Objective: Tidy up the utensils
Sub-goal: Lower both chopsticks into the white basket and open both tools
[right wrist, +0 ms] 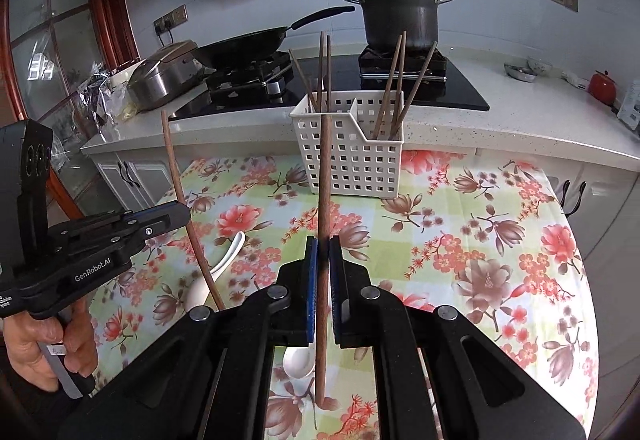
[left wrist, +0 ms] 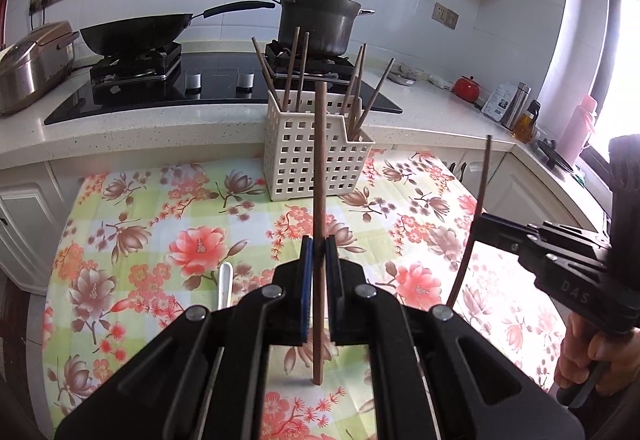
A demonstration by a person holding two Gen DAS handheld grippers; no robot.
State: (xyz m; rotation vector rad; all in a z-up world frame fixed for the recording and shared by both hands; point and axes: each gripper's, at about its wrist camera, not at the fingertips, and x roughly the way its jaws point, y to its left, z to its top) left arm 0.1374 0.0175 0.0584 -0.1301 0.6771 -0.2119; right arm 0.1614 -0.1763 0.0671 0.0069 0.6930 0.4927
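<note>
A white slotted basket (left wrist: 316, 155) (right wrist: 352, 151) stands at the far side of the floral table and holds several brown chopsticks in two compartments. My left gripper (left wrist: 319, 248) is shut on a brown chopstick (left wrist: 320, 175), held upright above the cloth; the left gripper also shows in the right wrist view (right wrist: 176, 213). My right gripper (right wrist: 323, 248) is shut on another brown chopstick (right wrist: 325, 175), upright too; the right gripper also shows in the left wrist view (left wrist: 480, 224). Two white spoons (right wrist: 218, 268) (right wrist: 298, 362) lie on the cloth near me.
The floral tablecloth (left wrist: 192, 240) covers a round table. Behind it runs a counter with a hob, a wok (left wrist: 136, 33), a pot (left wrist: 316, 19) and a rice cooker (left wrist: 32, 59). Bottles and a red pot (left wrist: 466, 87) stand at the right.
</note>
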